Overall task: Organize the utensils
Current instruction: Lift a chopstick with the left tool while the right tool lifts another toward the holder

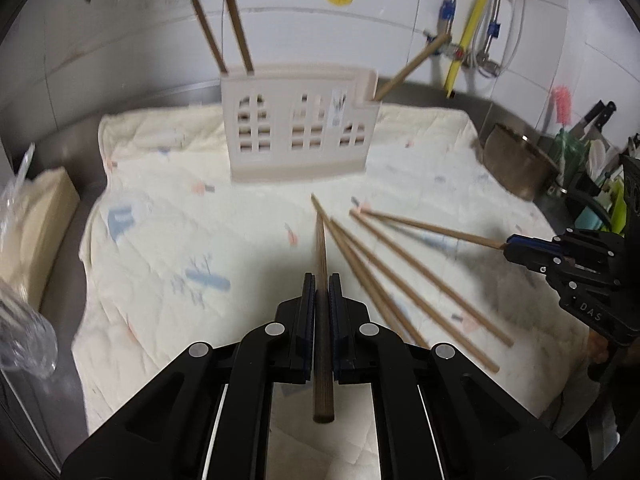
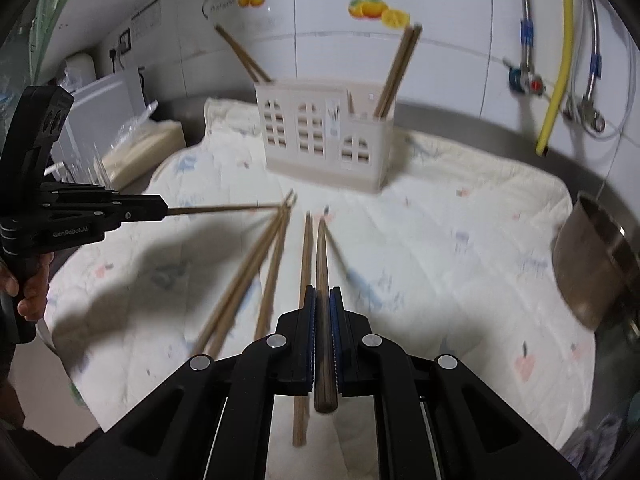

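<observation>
Left wrist view. Our left tongs (image 1: 320,280) are clamped on one wooden chopstick (image 1: 321,320), which runs lengthwise between the pads, butt end toward the camera, tip pointing toward the holder (image 1: 298,140). The holder, a pale plastic caddy with arched cut-outs, stands upright on the quilted cloth (image 1: 180,220) covering the counter; it already carries two chopsticks in its left compartment and at least one leaning out at its right. Loose chopsticks (image 1: 400,280) lie fanned on the cloth just right of our tongs. We judge a chopstick to be light, stiff and smooth, liable to pivot or slide in a narrow grip, so it is best held near the thick end, as here. At the right edge the right tongs (image 1: 510,246) pinch a second chopstick (image 1: 432,226) by its end.

Right wrist view. Our right tongs (image 2: 323,300) are closed on their own chopstick (image 2: 322,320), again lengthwise, thick end nearest. The remaining chopsticks lie on the cloth to the left and beneath. The holder (image 2: 324,136) stands ahead, well apart. The left tongs (image 2: 162,210), held by a hand (image 2: 34,292), grip their chopstick at its end. A steel pot (image 2: 592,264) sits at the right.
</observation>
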Demonstrator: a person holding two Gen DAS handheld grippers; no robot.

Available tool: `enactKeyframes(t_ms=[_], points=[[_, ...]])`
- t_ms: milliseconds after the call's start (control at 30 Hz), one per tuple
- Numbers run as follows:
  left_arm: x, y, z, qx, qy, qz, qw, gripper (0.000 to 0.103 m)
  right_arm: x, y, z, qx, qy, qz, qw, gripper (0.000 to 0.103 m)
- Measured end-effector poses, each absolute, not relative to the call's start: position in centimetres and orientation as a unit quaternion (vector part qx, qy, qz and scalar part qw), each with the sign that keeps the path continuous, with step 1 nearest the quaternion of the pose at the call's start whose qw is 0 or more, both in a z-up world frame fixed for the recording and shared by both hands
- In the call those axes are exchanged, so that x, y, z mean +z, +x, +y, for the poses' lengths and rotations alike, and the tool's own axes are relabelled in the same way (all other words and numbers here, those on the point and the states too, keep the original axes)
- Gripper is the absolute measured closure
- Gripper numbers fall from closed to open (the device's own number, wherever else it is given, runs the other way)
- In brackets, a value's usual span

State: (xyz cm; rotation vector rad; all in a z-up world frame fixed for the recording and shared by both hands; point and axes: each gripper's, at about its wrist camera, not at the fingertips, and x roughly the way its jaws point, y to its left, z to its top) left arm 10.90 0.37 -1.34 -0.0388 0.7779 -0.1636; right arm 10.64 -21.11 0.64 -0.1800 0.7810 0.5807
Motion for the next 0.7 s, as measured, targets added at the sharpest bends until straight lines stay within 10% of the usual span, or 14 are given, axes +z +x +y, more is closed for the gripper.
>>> enactKeyframes(t_ms=[700], points=[[5.8,14.6,0.4,-0.107,0.010,0.332,0.937,0.098,10.8,15.9,-18.0,0.315,-0.090,0.300,0.896,0.097]])
